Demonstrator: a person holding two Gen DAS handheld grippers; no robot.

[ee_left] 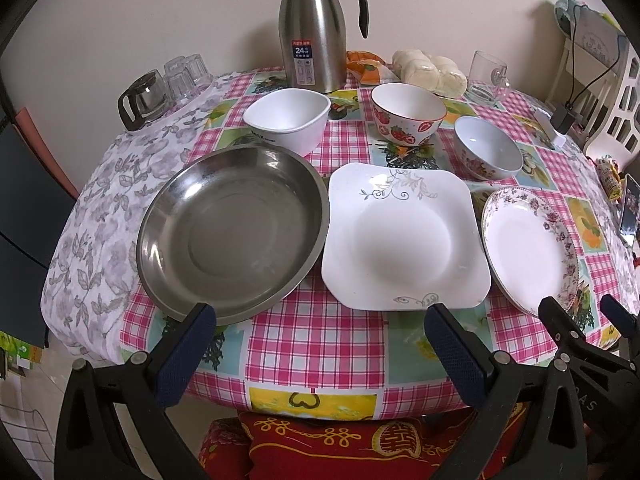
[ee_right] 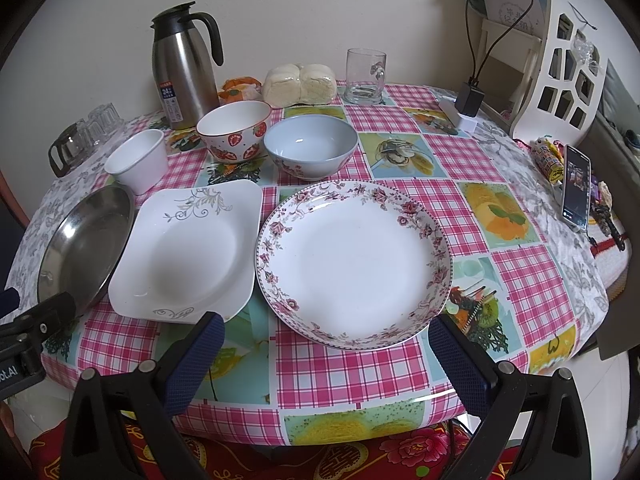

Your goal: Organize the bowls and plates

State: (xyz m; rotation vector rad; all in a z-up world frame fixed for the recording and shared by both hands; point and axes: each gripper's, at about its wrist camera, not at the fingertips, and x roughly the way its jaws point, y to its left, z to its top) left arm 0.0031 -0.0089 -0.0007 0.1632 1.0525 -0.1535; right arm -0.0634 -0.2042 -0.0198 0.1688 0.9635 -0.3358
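The left gripper [ee_left: 320,316] was held with its jaws spread wide and nothing between them, above the near edge of the checked pink tablecloth [ee_left: 320,344]. The right gripper [ee_right: 326,328] was likewise spread and empty. Just beyond them, three dishes were laid in a row: a round stainless-steel plate [ee_left: 232,236], a square white plate with grey scrollwork [ee_left: 404,236] and a round white plate with a floral rim [ee_right: 354,264], all empty. Behind these, a plain white bowl [ee_left: 288,120], a strawberry-patterned bowl [ee_left: 408,114] and a pale blue bowl [ee_right: 310,150] were set, each empty. A steel thermos jug [ee_left: 314,40] was stood farther back.
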